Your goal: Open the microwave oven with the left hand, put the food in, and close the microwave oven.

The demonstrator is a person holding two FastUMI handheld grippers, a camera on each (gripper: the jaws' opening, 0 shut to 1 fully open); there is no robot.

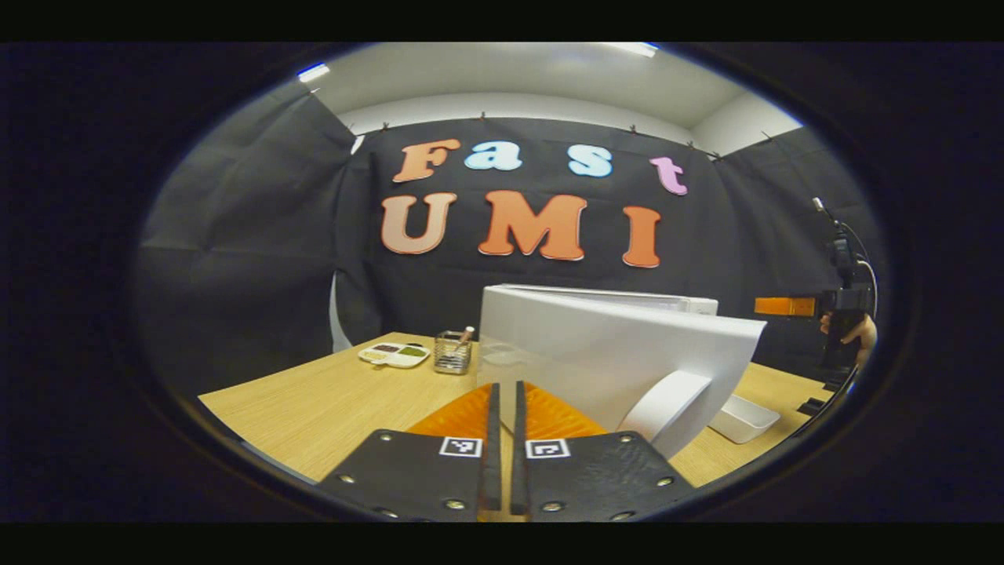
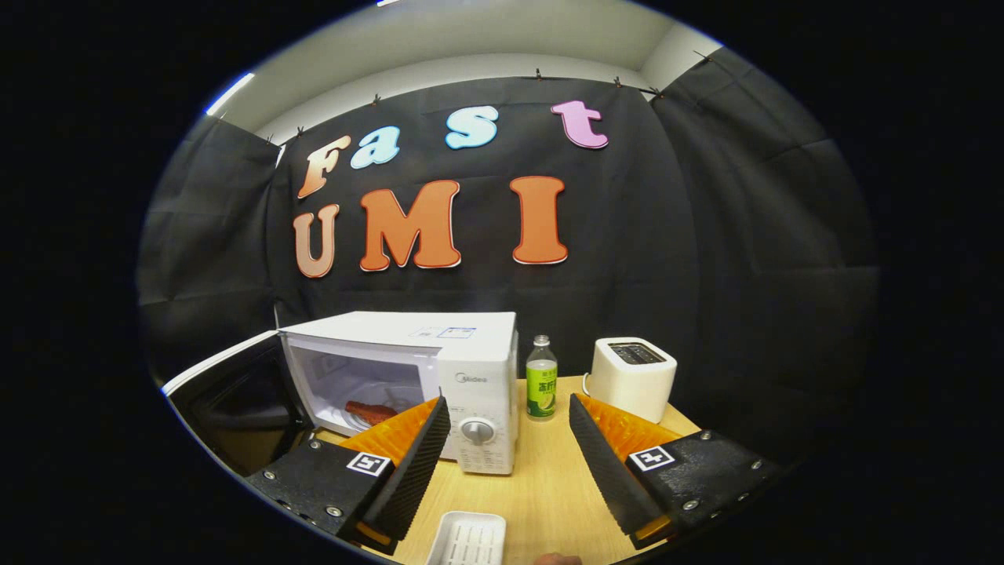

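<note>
The white microwave (image 2: 478, 357) stands on the wooden table (image 2: 549, 486) with its door (image 2: 227, 392) swung wide open to the left. A reddish piece of food (image 2: 372, 410) lies on the plate inside the cavity. My right gripper (image 2: 508, 404) is open and holds nothing, a short way in front of the control panel. In the left gripper view the door's white outer face (image 1: 612, 353) and its curved handle (image 1: 667, 408) are just ahead and to the right of my left gripper (image 1: 506, 408). That gripper is shut with nothing in it. The right gripper (image 1: 784, 306) shows far right.
A green-labelled bottle (image 2: 541, 378) and a white toaster (image 2: 631, 377) stand right of the microwave. A white tray (image 2: 468, 537) lies at the table's front edge. Left of the door are a palette dish (image 1: 394, 355) and a wire cup (image 1: 452, 353).
</note>
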